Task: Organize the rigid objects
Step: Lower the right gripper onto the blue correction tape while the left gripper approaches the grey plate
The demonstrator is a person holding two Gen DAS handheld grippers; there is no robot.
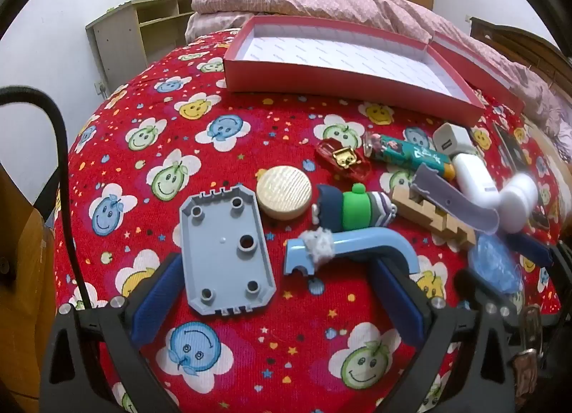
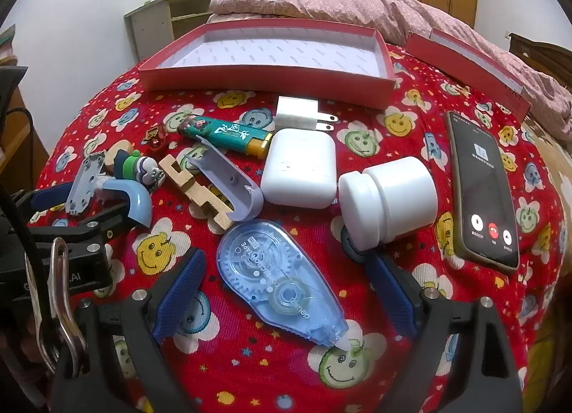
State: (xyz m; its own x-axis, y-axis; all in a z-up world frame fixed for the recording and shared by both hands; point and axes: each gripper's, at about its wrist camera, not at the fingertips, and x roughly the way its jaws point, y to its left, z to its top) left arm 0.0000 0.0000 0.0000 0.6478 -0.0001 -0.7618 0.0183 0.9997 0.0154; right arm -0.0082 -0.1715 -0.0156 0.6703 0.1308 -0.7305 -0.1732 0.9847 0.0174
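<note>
My left gripper [image 1: 275, 270] is open low over the red cloth, its jaws either side of a grey toy plate [image 1: 225, 252]; a light blue curved piece [image 1: 354, 252] lies by the right finger. My right gripper [image 2: 286, 270] is open around a blue correction tape dispenser [image 2: 282, 280], which lies flat between the jaws. An empty red box tray [image 2: 264, 80] stands at the far side and shows in the left wrist view too [image 1: 343, 85]. Small items lie between: a white jar [image 2: 389, 198], a white case [image 2: 300, 173], a charger plug [image 2: 296, 114], a lighter [image 2: 221, 134], a wooden block [image 2: 196, 191].
A phone [image 2: 482, 191] with a lit call screen lies at the right. The box lid [image 2: 464, 59] stands behind it. A round wooden disc [image 1: 284, 193], a green-hatted figure [image 1: 354, 209] and a red clip [image 1: 343, 159] lie mid-table. A bed and shelves stand behind.
</note>
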